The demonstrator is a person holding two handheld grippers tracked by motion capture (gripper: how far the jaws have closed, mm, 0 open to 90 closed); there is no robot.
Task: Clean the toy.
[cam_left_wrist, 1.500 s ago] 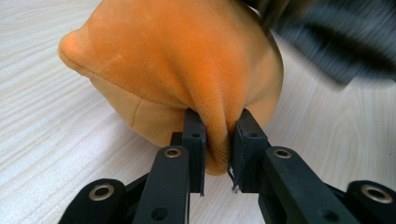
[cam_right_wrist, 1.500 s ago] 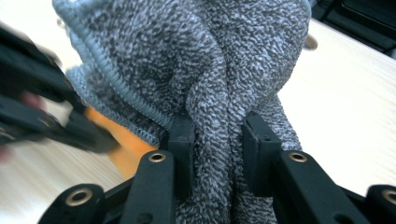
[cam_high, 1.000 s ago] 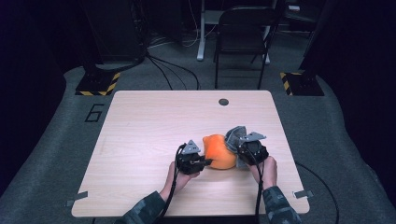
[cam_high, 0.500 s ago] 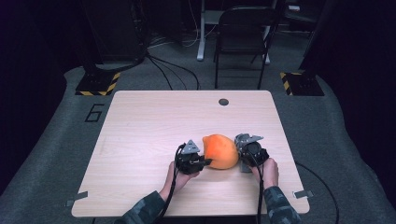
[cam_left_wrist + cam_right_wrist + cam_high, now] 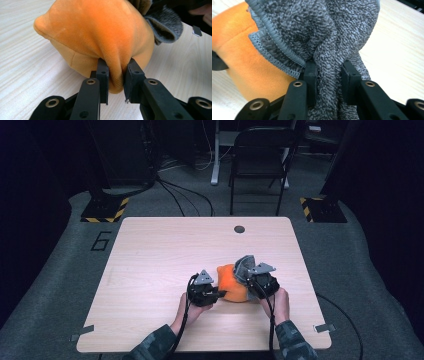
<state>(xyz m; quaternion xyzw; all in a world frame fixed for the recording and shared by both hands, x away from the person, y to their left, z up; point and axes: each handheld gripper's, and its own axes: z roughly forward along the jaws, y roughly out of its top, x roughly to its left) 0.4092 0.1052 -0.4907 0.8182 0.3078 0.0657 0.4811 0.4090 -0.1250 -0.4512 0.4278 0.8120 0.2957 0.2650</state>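
My left claw is clenched on a fold of the orange cloth, pinning it to the table as an anchor. Beyond it, my right claw is clamped on the grey towel, bunched against the cloth, likely so I can pull the two apart.

Table brightly lit from above; dark surroundings; high view soft, grainy.
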